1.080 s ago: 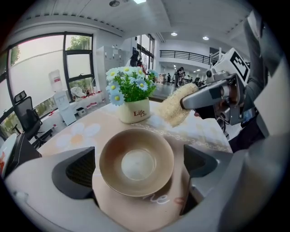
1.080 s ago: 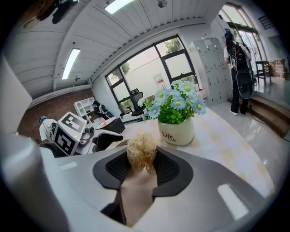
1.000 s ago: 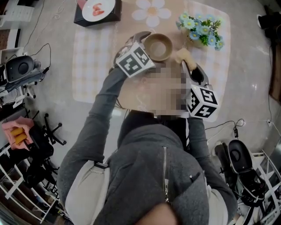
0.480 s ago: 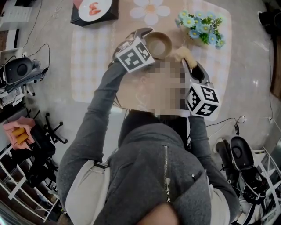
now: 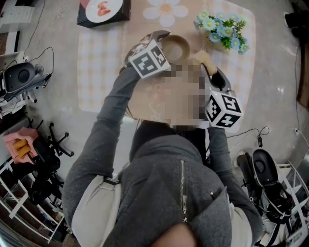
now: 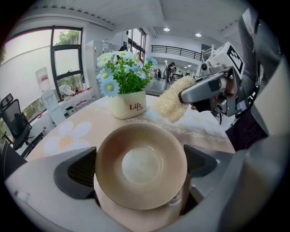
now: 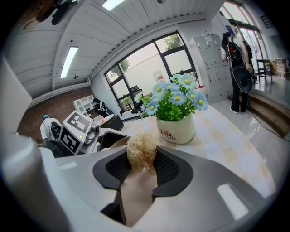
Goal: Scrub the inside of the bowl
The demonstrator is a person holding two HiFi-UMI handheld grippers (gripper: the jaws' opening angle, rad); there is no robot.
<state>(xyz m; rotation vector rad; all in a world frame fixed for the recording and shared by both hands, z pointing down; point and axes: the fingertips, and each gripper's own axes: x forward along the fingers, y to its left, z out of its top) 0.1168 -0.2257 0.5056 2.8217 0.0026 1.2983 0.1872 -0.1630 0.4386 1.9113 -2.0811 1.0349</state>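
A tan bowl (image 6: 141, 165) is held between the jaws of my left gripper (image 6: 141, 170), its empty inside tilted toward the camera; in the head view the bowl (image 5: 175, 48) sits just right of the left gripper (image 5: 153, 54), above the table. My right gripper (image 7: 141, 165) is shut on a straw-coloured scrubber (image 7: 141, 152). In the left gripper view the scrubber (image 6: 173, 103) hangs to the upper right of the bowl, apart from it. From the head view the right gripper (image 5: 208, 67) holds the scrubber (image 5: 201, 59) a short way right of the bowl.
A white pot of blue flowers (image 5: 221, 33) stands at the table's far right, close behind the scrubber. A black tray with a white plate (image 5: 102, 11) lies at the far left. Office chairs (image 5: 263, 176) and cables crowd the floor on both sides.
The left gripper and bowl have shifted slightly toward the far side of the table. The right gripper has hardly moved.
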